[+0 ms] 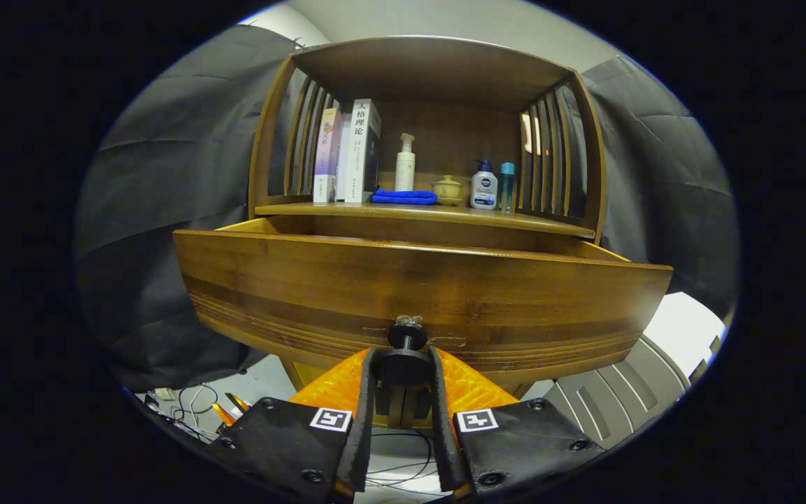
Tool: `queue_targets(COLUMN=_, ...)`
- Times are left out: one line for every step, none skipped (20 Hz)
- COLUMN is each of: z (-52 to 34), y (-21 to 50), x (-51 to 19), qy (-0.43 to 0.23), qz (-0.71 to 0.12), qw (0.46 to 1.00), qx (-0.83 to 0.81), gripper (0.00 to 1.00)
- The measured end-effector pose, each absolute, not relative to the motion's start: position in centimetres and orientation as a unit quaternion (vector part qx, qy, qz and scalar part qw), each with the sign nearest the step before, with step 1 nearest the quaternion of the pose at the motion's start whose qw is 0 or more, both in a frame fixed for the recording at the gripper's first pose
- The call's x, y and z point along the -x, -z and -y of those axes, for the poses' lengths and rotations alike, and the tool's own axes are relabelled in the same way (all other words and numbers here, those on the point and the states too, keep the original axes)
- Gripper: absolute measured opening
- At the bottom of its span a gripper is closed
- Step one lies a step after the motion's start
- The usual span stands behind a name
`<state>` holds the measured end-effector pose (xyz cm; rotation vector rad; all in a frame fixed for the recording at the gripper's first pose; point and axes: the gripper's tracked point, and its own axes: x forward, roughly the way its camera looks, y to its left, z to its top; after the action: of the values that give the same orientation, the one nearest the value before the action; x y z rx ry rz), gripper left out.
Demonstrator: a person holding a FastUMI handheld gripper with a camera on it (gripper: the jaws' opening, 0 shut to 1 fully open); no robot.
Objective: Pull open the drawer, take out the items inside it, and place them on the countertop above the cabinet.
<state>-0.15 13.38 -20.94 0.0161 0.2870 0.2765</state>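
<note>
Both fingers [368, 392] clamping knob [406, 350], drawer [417, 287] open

The drawer [417, 287] front is varnished wood with a soft sheen, banded grain and fine scratches near its knob [406, 337], which looks like dark matt plastic or metal, hard to say. The gripper [403, 367] fingers close on that knob. Above the drawer, the countertop [550, 222] is the same polished wood; on it lie a folded blue cloth [403, 197], glossy paper-covered books [347, 150] and smooth plastic bottles [484, 185].
</note>
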Motion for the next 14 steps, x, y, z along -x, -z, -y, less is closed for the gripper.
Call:
queue_targets(z=-13.3, y=21.0, x=0.2, qy=-0.138, qz=-0.145, qw=0.980, qx=-0.005, gripper=0.41)
queue_targets(z=-13.3, y=20.9, x=0.3, qy=-0.139, qz=-0.146, qw=0.980, qx=-0.002, gripper=0.41)
queue_targets(z=-13.3, y=21.1, x=0.3, qy=-0.137, qz=-0.149, qw=0.979, qx=-0.002, gripper=0.41)
queue_targets(z=-13.2, y=21.0, x=0.4, qy=-0.135, qz=-0.149, qw=0.979, qx=-0.007, gripper=0.41)
queue_targets(z=-13.3, y=21.0, x=0.4, qy=-0.134, qz=-0.151, qw=0.979, qx=-0.015, gripper=0.41)
queue_targets(z=-13.3, y=21.0, x=0.5, qy=-0.134, qz=-0.152, qw=0.979, qx=-0.020, gripper=0.41)
queue_targets(z=-13.2, y=21.1, x=0.7, qy=-0.134, qz=-0.152, qw=0.979, qx=-0.021, gripper=0.41)
queue_targets(z=-13.1, y=21.1, x=0.7, qy=-0.135, qz=-0.153, qw=0.979, qx=-0.020, gripper=0.41)
queue_targets(z=-13.1, y=21.1, x=0.9, qy=-0.135, qz=-0.154, qw=0.979, qx=-0.020, gripper=0.41)
queue_targets(z=-13.0, y=21.1, x=1.1, qy=-0.137, qz=-0.154, qw=0.978, qx=-0.021, gripper=0.41)
queue_targets(z=-13.0, y=21.2, x=1.3, qy=-0.137, qz=-0.155, qw=0.978, qx=-0.023, gripper=0.41)
queue_targets(z=-12.8, y=21.1, x=1.5, qy=-0.137, qz=-0.155, qw=0.978, qx=-0.025, gripper=0.41)
queue_targets(z=-12.8, y=21.2, x=1.6, qy=-0.137, qz=-0.155, qw=0.978, qx=-0.027, gripper=0.41)
queue_targets(z=-12.8, y=21.1, x=1.7, qy=-0.138, qz=-0.155, qw=0.978, qx=-0.028, gripper=0.41)
